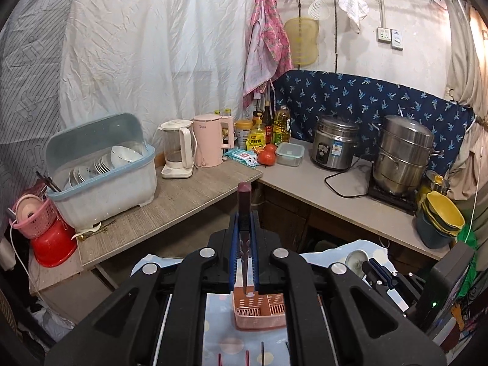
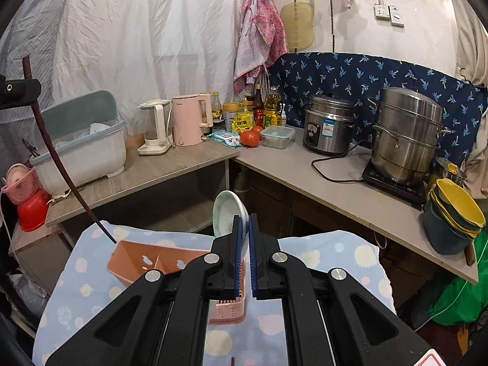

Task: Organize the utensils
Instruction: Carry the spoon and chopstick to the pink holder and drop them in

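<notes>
My left gripper [image 1: 245, 216] is shut on a dark red chopstick [image 1: 244, 201] that stands upright between the blue pads. Its lower tip hangs just over a pink utensil holder [image 1: 259, 308] on the blue dotted cloth [image 1: 219, 320]. In the right wrist view the same chopstick [image 2: 52, 152] slants down from the left gripper [image 2: 18, 88] to the left end of the holder [image 2: 158, 262]. My right gripper [image 2: 245, 218] is shut on a pale ceramic spoon [image 2: 225, 210], whose bowl sticks up beyond the fingertips. In the left wrist view the spoon [image 1: 355, 259] shows at the right gripper [image 1: 370, 267]. More chopsticks [image 1: 262, 353] lie on the cloth.
Behind the cloth-covered table [image 2: 320, 259] runs an L-shaped counter [image 1: 189, 195]. It carries a dish box with plates [image 1: 100, 177], two kettles [image 1: 207, 140], bottles, a rice cooker [image 1: 334, 143], a steamer pot [image 1: 402, 152] and stacked yellow bowls [image 1: 442, 210]. A pink basket [image 1: 36, 219] sits far left.
</notes>
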{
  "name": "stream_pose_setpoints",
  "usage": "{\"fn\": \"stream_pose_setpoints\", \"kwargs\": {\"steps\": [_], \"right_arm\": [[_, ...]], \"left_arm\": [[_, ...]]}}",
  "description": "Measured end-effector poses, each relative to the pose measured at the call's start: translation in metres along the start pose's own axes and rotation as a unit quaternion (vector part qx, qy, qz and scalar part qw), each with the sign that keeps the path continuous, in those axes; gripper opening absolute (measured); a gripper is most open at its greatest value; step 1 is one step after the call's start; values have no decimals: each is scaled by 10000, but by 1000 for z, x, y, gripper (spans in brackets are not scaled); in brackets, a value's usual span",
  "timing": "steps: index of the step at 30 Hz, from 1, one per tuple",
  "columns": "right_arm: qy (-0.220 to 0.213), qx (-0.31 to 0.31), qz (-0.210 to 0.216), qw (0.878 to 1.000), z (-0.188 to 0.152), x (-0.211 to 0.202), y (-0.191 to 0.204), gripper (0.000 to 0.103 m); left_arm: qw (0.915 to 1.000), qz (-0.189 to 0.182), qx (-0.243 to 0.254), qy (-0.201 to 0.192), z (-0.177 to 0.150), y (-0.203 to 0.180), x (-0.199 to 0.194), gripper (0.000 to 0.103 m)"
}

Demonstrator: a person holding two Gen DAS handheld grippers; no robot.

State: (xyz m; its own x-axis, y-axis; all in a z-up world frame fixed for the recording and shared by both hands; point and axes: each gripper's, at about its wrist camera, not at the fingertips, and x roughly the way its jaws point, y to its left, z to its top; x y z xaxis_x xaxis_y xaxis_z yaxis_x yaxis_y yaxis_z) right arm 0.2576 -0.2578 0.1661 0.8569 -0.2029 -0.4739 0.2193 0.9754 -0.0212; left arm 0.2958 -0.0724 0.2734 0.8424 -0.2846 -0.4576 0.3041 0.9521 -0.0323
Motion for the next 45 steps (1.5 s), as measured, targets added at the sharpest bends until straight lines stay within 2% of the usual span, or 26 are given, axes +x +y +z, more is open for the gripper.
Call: {"fn": "stream_pose_setpoints", "kwargs": {"steps": [8,12,18,24,25,27,28,29,45], "right_arm": [[-57,-285,-198,9994,-10,52,10,5],[62,-310,-187,9993,-20,71,11,5],[215,-241,-125,9994,-35,82,13,5],[296,-153,-39,9994,-46,81,13,10],[278,-131,-42,9995,-47,79,12,15],[217,-75,-43,9997,-48,73,10,25],[183,-48,-34,9998,-47,69,9,28],[159,-38,-40,9999,-47,66,9,29],[143,29,-134,9998,-53,31,-7,31]], "left_arm": [[9988,-16,-3,494,-29,-1,57,7],[9974,-13,-27,713,-46,0,75,7],[9954,-48,-109,945,-64,3,92,7],[9938,-44,-216,1090,-78,5,99,8],[9936,-28,-221,1105,-79,6,99,12],[9935,22,-252,1114,-81,7,99,26],[9935,42,-289,1104,-81,8,98,39],[9936,80,-332,1074,-82,9,96,46],[9941,167,-408,990,-84,17,76,48]]}}
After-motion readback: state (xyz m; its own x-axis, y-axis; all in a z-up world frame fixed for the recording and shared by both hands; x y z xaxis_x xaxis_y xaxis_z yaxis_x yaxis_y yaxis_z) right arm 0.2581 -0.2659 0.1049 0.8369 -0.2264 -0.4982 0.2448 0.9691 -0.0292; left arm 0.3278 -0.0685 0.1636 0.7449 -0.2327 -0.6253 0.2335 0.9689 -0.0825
